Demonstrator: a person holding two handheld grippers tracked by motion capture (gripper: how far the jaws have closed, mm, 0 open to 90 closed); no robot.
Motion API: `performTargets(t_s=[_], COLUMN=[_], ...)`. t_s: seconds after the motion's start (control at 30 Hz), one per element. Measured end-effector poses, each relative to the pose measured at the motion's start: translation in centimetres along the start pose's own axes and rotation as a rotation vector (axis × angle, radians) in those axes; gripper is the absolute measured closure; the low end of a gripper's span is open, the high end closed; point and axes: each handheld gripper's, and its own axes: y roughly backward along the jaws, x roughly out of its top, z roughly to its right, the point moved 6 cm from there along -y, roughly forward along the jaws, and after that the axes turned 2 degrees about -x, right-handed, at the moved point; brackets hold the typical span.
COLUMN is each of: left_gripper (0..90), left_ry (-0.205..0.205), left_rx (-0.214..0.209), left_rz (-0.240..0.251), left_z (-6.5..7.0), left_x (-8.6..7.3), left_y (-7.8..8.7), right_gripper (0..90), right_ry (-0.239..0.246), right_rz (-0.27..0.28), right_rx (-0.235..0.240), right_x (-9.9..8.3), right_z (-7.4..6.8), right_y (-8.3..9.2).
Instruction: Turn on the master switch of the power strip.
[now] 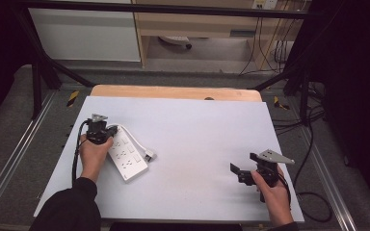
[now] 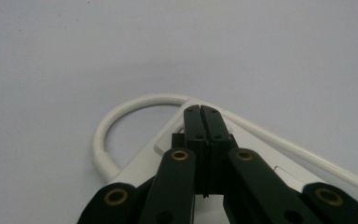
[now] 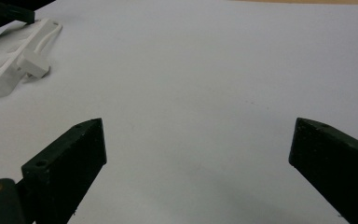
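A white power strip lies flat on the pale sheet that covers the table, and everything else is placed from it. It runs slantwise, one end toward the far left of the sheet, the other toward the near middle. Its white cord leaves the far end, loops, and runs along the strip's right side to a white plug lying just beside the strip's middle.

The left gripper sits at the strip's far end, held by the left hand, which lies over the strip's left edge. In the left gripper view the left gripper has its two black jaws pressed together along their whole length, tips directly over the strip where the cord curves out in a loop. Nothing can be seen between the jaws; whether the tips touch the strip cannot be told.

The right gripper is well apart from the strip, out toward the near right corner of the sheet, held by the right hand. In the right gripper view the right gripper has its jaws spread wide with bare sheet between them, gripping nothing; the strip and plug show far off at upper left.

Beyond the sheet, past the strip's far end, a wooden table edge shows.
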Motion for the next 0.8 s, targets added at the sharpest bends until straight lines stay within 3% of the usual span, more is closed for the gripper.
performTargets(t_s=[0.47,0.8], left_gripper=[90.0,90.0], left_ry=[-0.008,0.015], left_rx=[-0.005,-0.016], left_rz=[0.012,0.015], left_z=[-0.03,-0.15], left_x=[-0.06,-0.04], left_y=[0.03,0.08], right_gripper=[4.3,4.3], right_ry=[-0.002,0.0], right_rz=[0.0,0.001], right_rx=[0.001,0.001], right_x=[0.0,0.01], right_z=[0.05,0.05], right_y=[-0.01,-0.01])
